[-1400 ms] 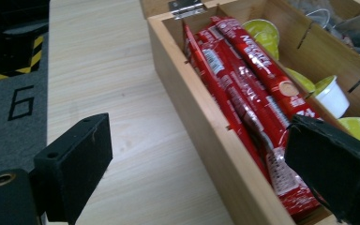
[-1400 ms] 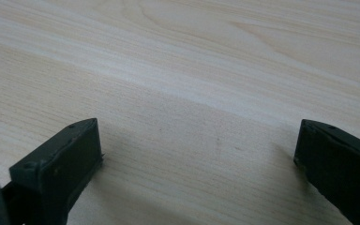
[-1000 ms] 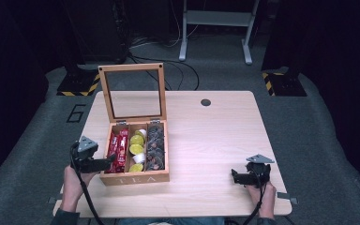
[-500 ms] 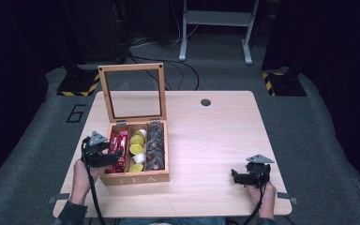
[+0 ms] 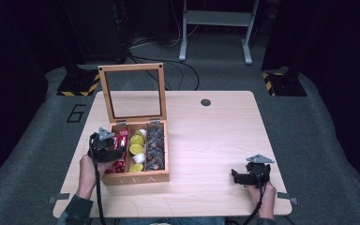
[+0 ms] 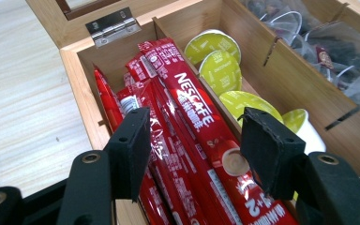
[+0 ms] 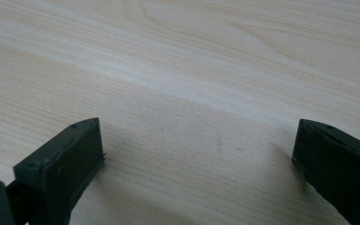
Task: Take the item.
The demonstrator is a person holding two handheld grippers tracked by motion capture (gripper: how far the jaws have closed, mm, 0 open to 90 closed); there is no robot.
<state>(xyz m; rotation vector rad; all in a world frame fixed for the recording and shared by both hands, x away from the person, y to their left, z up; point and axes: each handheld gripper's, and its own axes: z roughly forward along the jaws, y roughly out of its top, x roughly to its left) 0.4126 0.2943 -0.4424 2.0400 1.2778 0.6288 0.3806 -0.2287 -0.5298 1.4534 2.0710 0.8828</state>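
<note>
The left gripper [image 5: 115,151] has moved in from the worktop's left edge and now hangs over the left compartment of the wooden tea box [image 5: 136,178], which sits toward the near left of the worktop [image 5: 215,136]. Its fingers [image 6: 131,145] have just been closing: they stand half spread, one on each side of the red coffee sticks [image 6: 192,136], and do not yet press on them. Judging by that, a pick of one stick is about to be attempted, and the fingers must narrow further before anything is gripped.

The sticks are long, flat sachets of glossy, crinkled red foil, packed side by side and leaning along the compartment. The middle compartment holds round capsules [image 6: 220,65] with matt yellow-green lids; the right one holds sheer mesh tea bags [image 6: 328,51] with dark leaf inside. The box is pale, smooth wood with thin dividers, a metal hinge [image 6: 110,26], and a glazed lid [image 5: 132,91] standing upright at its far side.

The right gripper [image 5: 243,177] rests near the worktop's near right corner, its fingers [image 7: 65,164] spread wide over bare, finely grained wood, holding nothing.
</note>
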